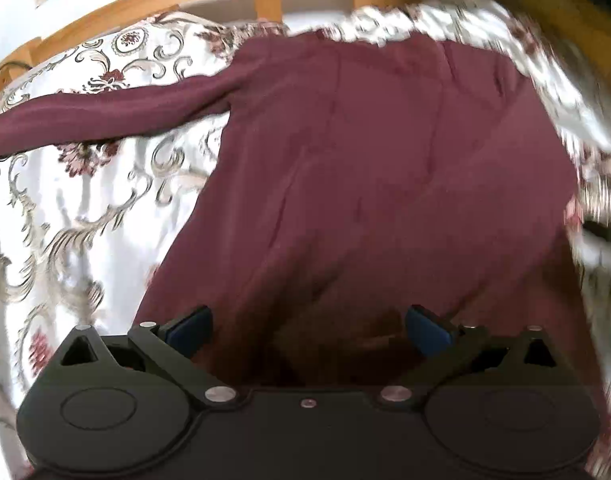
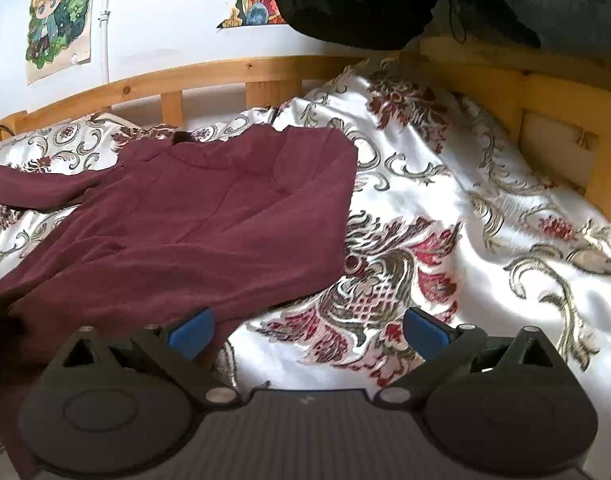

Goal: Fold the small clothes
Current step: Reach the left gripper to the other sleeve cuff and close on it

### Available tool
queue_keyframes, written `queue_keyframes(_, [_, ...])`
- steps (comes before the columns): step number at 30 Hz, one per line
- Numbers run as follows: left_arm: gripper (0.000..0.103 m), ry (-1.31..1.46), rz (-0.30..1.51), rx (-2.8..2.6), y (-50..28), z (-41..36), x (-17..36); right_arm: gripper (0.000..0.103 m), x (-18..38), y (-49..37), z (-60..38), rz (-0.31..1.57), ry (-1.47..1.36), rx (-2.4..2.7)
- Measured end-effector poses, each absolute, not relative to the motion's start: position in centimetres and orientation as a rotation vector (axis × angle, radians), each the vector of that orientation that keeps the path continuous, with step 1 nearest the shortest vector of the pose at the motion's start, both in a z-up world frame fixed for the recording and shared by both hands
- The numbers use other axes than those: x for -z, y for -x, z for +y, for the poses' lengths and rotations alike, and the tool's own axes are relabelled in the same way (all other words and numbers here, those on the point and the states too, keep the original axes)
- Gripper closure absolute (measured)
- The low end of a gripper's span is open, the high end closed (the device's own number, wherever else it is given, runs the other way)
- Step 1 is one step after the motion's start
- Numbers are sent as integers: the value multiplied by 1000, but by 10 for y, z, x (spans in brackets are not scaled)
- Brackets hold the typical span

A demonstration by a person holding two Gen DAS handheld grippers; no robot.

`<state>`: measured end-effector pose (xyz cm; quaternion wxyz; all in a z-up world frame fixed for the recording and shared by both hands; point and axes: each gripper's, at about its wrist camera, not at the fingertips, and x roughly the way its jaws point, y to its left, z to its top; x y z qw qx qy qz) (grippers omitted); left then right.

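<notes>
Sleeve first: at the far left of the left wrist view, one long arm of the maroon sweater trails out across the floral bedspread toward the frame's left edge. The garment's body fills the centre, lying flat; its right side looks already turned in, though blur makes that uncertain. Low in the same frame the left tool hovers over the hem, fingers spread wide and grasping nothing. In the right wrist view the sweater occupies the left half, and the right tool sits at lower centre, also released and empty, over the garment's lower right edge and the bedspread. The fold seems to be at the sleeve stage. The next move would likely need a pinch on the outstretched sleeve to carry it across the body. Count: one sweater, one spread sleeve, two tools.
</notes>
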<state>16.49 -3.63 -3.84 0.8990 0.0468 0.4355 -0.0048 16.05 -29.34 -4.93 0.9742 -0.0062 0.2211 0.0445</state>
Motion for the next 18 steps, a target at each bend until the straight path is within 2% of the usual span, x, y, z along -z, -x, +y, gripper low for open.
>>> queue_keyframes(6, [1, -175, 890, 19, -135, -31, 42, 1, 50, -174, -294, 433, 35, -86])
queue_keyframes(7, [1, -179, 873, 20, -133, -31, 40, 4, 47, -179, -297, 415, 6, -136])
queue_keyframes(11, [1, -131, 767, 51, -127, -24, 25, 28, 42, -206, -299, 394, -23, -209])
queue_keyframes(13, [1, -127, 741, 46, -130, -21, 23, 31, 48, -220, -305, 415, -64, -205])
queue_keyframes(15, [1, -148, 775, 23, -140, -21, 30, 41, 58, -234, -311, 468, -101, -193])
queue_keyframes(17, [1, -167, 835, -13, -147, -21, 41, 71, 64, -238, -319, 491, -165, -204])
queue_keyframes(18, [1, -167, 857, -19, -148, -20, 46, 80, 65, -237, -323, 489, -186, -224])
